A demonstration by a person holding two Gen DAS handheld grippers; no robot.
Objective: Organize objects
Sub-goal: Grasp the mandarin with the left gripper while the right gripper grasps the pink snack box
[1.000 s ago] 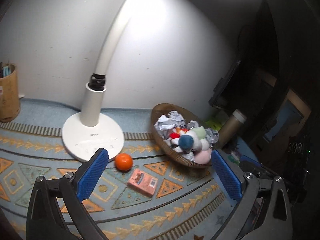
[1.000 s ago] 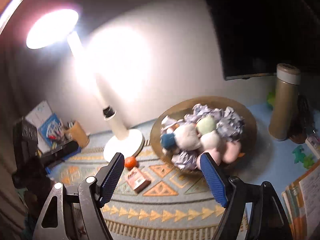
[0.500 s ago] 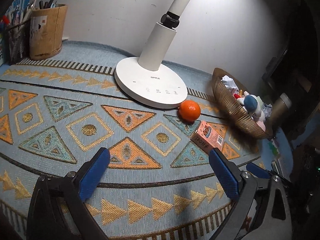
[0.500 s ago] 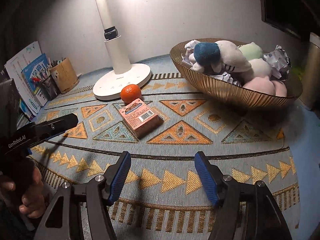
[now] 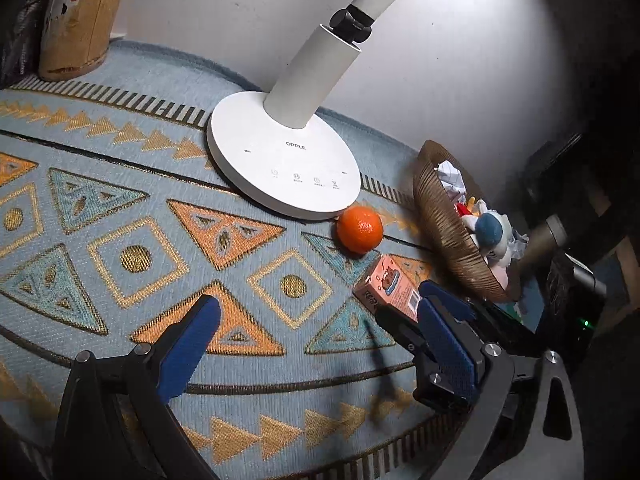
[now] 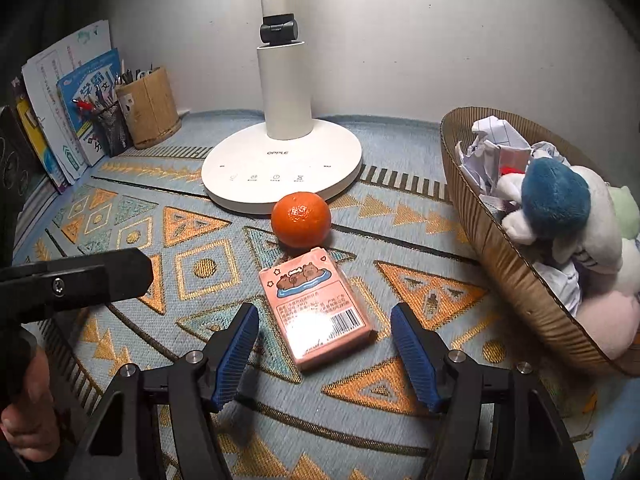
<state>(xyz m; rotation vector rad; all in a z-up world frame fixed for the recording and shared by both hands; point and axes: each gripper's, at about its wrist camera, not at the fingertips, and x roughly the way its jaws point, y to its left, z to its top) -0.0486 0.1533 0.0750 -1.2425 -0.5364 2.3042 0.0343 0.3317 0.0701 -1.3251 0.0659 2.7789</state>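
A: What does the right wrist view give that the left one lacks?

B: The stack of books and papers (image 6: 66,108) leaning at the wall, the mesh pen holder (image 6: 110,128) beside the bamboo cup (image 6: 150,110), and a bare hand (image 6: 24,412) gripping the left tool's handle at the lower left edge. It also shows the top of the pink packet (image 6: 318,308), with its cartoon and barcode.

A: And the left wrist view?

B: It shows the lamp (image 5: 288,164) arm curving up, and the right gripper (image 5: 404,316) reaching in beside the pink packet.

A: Where do the things lie?

B: On the patterned mat (image 6: 420,240). The mandarin (image 6: 301,220) sits against the lamp base, the packet just in front of it, and the woven basket (image 6: 500,252) of plush toys and crumpled paper to the right.

A: The claws?

B: The right gripper tilts down, its jaws have just been narrowing, then widening slightly; the packet's near end lies between the pads, untouched. The left gripper (image 5: 316,344) is spread wide over bare mat, holding nothing.
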